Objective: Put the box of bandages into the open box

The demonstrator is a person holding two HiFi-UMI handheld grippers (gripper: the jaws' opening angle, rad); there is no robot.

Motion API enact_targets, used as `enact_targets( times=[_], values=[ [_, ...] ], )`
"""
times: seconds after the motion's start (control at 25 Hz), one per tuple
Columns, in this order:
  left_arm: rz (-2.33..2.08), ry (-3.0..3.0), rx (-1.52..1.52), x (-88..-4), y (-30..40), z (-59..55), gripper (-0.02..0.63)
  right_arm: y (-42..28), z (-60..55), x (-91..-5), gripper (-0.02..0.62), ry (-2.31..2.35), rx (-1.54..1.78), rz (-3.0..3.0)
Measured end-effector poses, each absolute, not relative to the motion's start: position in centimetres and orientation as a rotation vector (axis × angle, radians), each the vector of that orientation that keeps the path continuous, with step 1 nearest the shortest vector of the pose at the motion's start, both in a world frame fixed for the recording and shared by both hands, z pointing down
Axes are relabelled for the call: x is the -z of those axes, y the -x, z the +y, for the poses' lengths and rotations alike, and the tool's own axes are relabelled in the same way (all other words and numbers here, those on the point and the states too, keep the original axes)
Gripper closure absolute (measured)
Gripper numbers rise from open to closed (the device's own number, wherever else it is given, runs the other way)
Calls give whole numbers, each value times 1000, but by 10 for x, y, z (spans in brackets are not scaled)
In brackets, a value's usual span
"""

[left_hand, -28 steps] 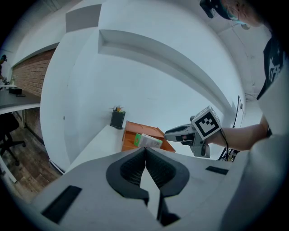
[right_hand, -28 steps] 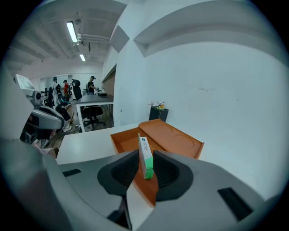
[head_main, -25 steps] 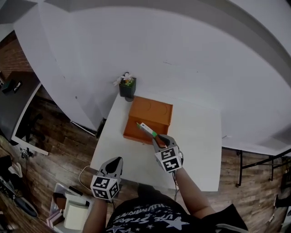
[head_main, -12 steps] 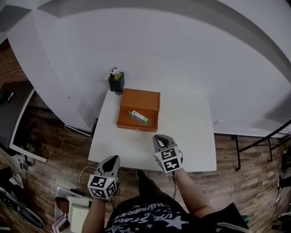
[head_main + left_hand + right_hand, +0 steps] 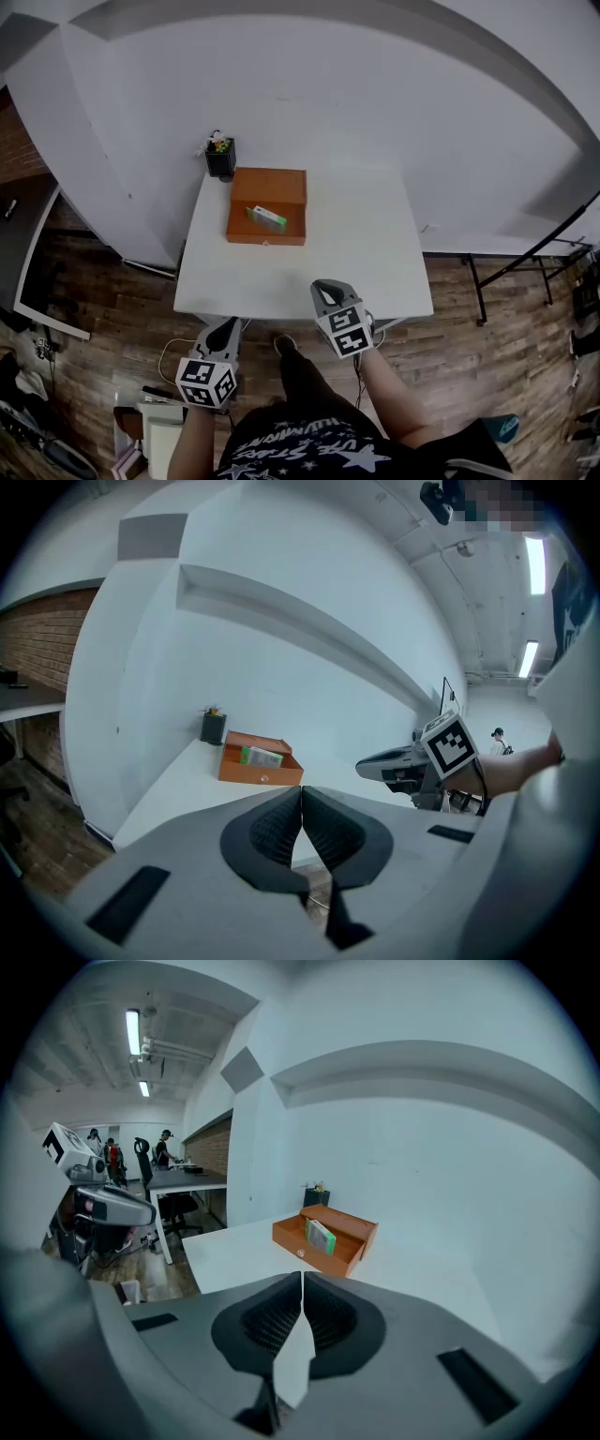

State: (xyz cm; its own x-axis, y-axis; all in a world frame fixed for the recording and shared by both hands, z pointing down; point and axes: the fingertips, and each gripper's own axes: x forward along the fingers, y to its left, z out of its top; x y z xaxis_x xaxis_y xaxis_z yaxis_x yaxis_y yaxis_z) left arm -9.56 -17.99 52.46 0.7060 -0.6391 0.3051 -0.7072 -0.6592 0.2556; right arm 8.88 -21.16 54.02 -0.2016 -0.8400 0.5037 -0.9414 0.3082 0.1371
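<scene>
The jaws of the left gripper (image 5: 302,799) and the right gripper (image 5: 302,1283) are pressed together, holding nothing. The box of bandages (image 5: 266,217) lies inside the open box (image 5: 265,238), well apart from both, so the task seems done.

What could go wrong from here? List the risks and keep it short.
1. The box of bandages stands on edge in the open box and seems to rise above its front wall. It may tip over, or get in the way if the lid is closed.
2. The open box sits near the far left corner of the table, close beside a small plant pot. Reaching back in might knock the pot.
</scene>
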Motion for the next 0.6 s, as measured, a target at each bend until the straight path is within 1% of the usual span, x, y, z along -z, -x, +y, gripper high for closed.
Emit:
enact_targets(
  times=[0.6],
  values=[
    [-972,-2590,-242,-530,88,-103,586,-98,-114,-556,548,-1695,-433,-2081]
  ],
)
